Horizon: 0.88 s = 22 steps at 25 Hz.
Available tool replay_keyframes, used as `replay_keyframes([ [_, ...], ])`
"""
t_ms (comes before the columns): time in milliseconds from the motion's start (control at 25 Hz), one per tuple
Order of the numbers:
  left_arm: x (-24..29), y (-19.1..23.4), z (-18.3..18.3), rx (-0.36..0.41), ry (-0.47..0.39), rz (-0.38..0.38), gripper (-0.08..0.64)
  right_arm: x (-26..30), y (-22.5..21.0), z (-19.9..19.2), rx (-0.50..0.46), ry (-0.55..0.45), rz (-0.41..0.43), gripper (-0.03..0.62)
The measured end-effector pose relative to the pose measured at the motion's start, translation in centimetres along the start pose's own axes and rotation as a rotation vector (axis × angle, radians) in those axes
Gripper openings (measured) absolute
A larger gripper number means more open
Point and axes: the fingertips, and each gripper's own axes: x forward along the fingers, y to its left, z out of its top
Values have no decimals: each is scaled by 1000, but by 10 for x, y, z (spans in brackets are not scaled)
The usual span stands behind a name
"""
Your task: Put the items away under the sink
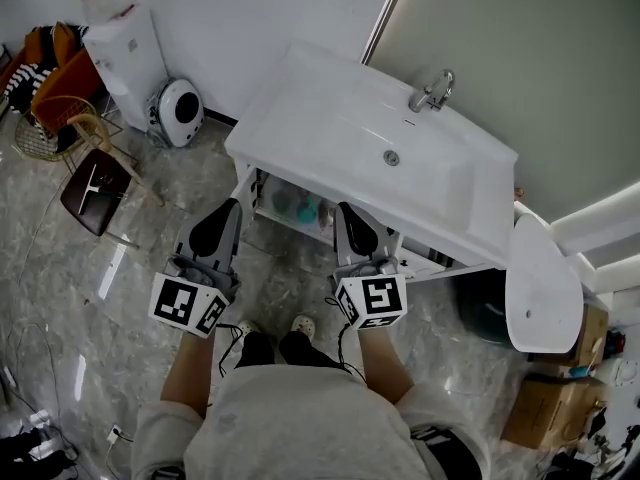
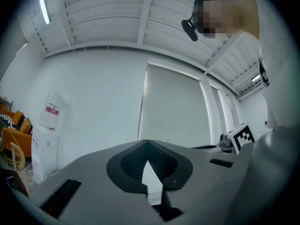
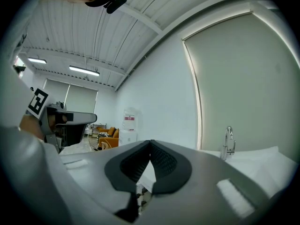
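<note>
Sink (image 1: 330, 118) over grey marble floor (image 1: 140, 298)

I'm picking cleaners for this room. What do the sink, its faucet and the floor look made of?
Sink: white glazed ceramic or similar, going by its glossy sheen. Faucet: chromed metal, mirror-bright. Floor: polished grey veined stone or stone-look tile, reflecting lights.

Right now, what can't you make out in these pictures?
Head view: the things on the shelf under the sink are mostly hidden by its basin, and too small to name.
Gripper views: the left gripper and right gripper fill the lower picture; the shelf does not show.
</note>
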Motion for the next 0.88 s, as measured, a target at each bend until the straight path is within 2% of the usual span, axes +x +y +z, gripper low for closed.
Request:
replay_keyframes([
  [480, -1, -12, 34, 34, -62, 14, 8, -14, -10, 37, -36, -51, -25, 11],
  [880, -1, -14, 40, 47, -72, 35, 8, -23, -17, 50, -41, -79, -46, 11],
])
